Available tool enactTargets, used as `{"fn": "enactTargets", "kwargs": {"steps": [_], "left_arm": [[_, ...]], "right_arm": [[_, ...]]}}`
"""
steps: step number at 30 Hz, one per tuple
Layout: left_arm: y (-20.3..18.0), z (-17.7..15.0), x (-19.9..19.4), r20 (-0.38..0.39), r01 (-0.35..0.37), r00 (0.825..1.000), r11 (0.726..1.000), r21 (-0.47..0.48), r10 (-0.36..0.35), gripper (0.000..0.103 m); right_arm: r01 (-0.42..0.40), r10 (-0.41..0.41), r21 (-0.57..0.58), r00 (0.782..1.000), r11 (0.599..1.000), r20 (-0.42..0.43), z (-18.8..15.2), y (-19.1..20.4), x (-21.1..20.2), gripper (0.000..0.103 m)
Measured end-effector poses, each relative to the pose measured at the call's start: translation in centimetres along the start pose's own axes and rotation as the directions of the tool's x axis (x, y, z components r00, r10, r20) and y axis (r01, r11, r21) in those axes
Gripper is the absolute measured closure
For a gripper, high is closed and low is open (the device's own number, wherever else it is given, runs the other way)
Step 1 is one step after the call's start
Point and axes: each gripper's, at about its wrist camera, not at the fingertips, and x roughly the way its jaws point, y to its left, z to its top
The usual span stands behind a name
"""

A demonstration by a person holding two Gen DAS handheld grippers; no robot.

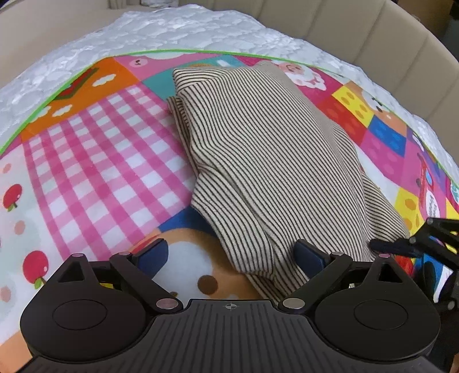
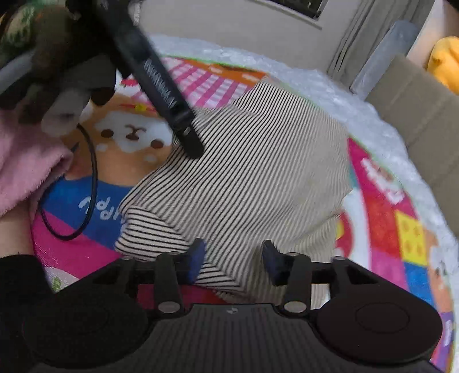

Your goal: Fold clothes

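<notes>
**Striped top lies folded on the bright mat**

A striped top [image 1: 266, 160] with thin dark and cream lines lies folded in a bundle on a bright play mat [image 1: 94, 160]. The mat has pink checks, red apples and cartoon animal faces. It has a green edge. Under the mat is a white bumpy cover [image 1: 172, 31], and a tan padded wall [image 1: 330, 25] curves behind it.

The left hand-held gripper [image 1: 232, 255] is spread wide. Its blue pads [image 1: 308, 256] sit low at the near end of the top. One pad touches the cloth edge and the other is over the mat. Nothing is pinched between them.

The right hand-held gripper [image 2: 233, 259] is spread too. The near edge of the top lies between its two blue pads, but they are not squeezing it. In the right wrist view, the left gripper's black finger [image 2: 160, 86] reaches down onto the top from the upper left. This view is a bit blurry.

A thin black cable [image 2: 86, 186] loops over the mat near some pink fluffy cloth [image 2: 25, 172].
</notes>
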Motion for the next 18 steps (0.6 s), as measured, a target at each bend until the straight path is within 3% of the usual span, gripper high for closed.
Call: {"fn": "enactTargets", "kwargs": {"steps": [2,6,8,13,18], "left_arm": [[0.1,0.0,-0.1,0.003,-0.002,1.000,1.000,-0.003,0.002,0.005],[0.2,0.1,-0.5,0.015,-0.007,1.000,1.000,-0.006,0.008,0.005],[-0.1,0.1,-1.3,0.032,0.001,0.999,1.000,0.006,-0.001,0.005],[-1.8,-0.1,-2.2,0.019,0.093,0.995,0.995,0.046,-0.093,0.005],[-2.8,-0.8,-1.4,-0.013,0.099,0.995,0.992,0.072,-0.099,0.005]], "right_arm": [[0.014,-0.012,-0.056,1.000,0.998,0.026,0.1,-0.4,-1.4,0.039],[0.091,-0.089,-0.210,0.996,0.973,0.021,-1.2,-1.0,-3.6,0.037],[0.124,-0.129,-0.211,0.992,0.970,-0.011,-2.6,-2.0,-3.8,0.038],[0.147,-0.147,-0.154,0.989,0.977,0.013,-2.6,-2.1,-2.7,0.043],[0.169,-0.166,-0.095,0.985,0.981,0.035,-2.6,-2.2,-1.5,0.080]]}}
